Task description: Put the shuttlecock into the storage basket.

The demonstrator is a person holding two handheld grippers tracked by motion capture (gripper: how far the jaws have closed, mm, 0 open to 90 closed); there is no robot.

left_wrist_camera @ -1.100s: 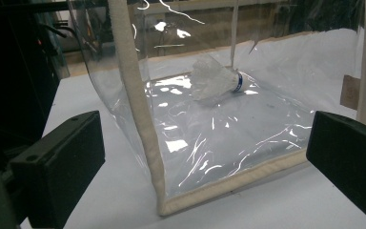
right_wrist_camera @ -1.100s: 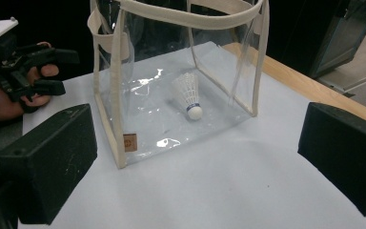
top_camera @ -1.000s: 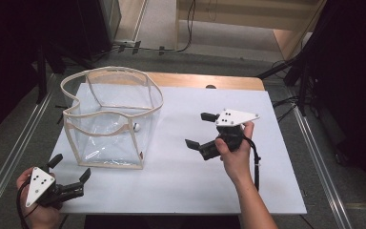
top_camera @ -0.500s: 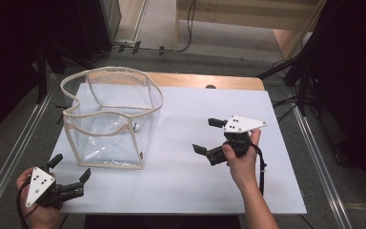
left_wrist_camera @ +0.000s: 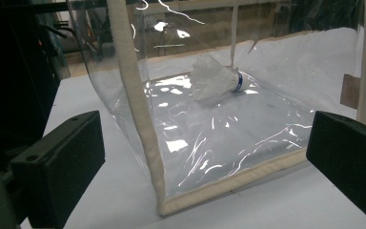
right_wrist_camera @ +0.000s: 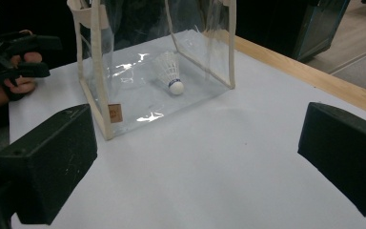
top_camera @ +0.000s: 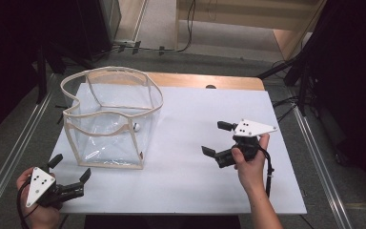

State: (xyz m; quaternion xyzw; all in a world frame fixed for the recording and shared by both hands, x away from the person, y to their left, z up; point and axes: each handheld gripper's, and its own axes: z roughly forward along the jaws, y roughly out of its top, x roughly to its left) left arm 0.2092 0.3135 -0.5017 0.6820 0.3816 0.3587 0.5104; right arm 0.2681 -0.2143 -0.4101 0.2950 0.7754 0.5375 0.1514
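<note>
White table top (top_camera: 190, 186), dark room around. Clear bag (top_camera: 109, 121) stands upright at table's left, mouth up. Shuttlecock (right_wrist_camera: 170, 71) lies on bag floor, tilted, cork end toward right gripper side. Left gripper (top_camera: 69, 177) near bag's front corner, jaws wide apart, holding nothing. Right gripper (top_camera: 217, 139) well apart to bag's right, jaws spread, holding nothing. Left nearer; likely reach down through mouth.

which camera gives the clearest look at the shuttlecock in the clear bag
The left gripper view: the shuttlecock lies close, feathers and blue band distinct. The right gripper view shows it smaller, cork toward the camera. The high view gives a tiny white speck.
</note>
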